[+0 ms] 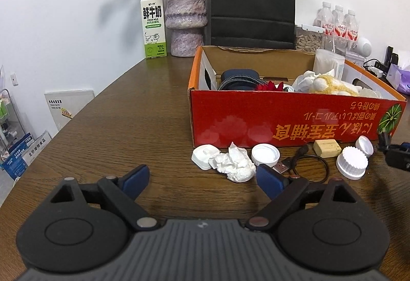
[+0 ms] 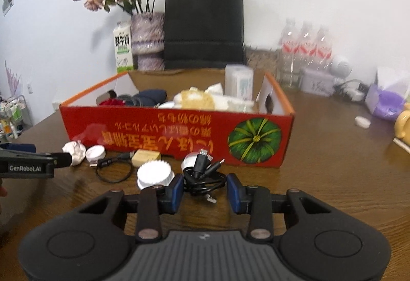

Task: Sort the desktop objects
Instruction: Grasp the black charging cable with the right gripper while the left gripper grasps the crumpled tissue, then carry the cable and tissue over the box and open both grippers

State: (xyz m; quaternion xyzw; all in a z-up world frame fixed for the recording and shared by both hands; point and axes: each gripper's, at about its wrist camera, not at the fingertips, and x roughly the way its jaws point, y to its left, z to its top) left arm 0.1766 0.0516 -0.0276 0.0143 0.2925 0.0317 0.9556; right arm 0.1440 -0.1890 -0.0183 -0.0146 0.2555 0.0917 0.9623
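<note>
Right gripper, nearest the lens: blue pads spread apart, a coiled black cable bundle lying between them on the wooden table. Pads flank the coil; contact cannot be confirmed, nothing clenched. Connector ends of the bundle fan out ahead of the fingertips. Just left of the left pad, a white ribbed cap.

Left gripper: fingers released, wide apart, holding nothing, bare tabletop between them. The right pad sits just beside a USB plug of a second thin black cable, which loops ahead and to the right. Ahead of the right fingertip: crumpled white tissue, a small white device touching its left side, an upturned white lid to its right. Further right, a tan block and another small white cap.

All these loose items lie in a row along the front wall of the red cardboard box, beyond both fingertips. Box already holds assorted items.
</note>
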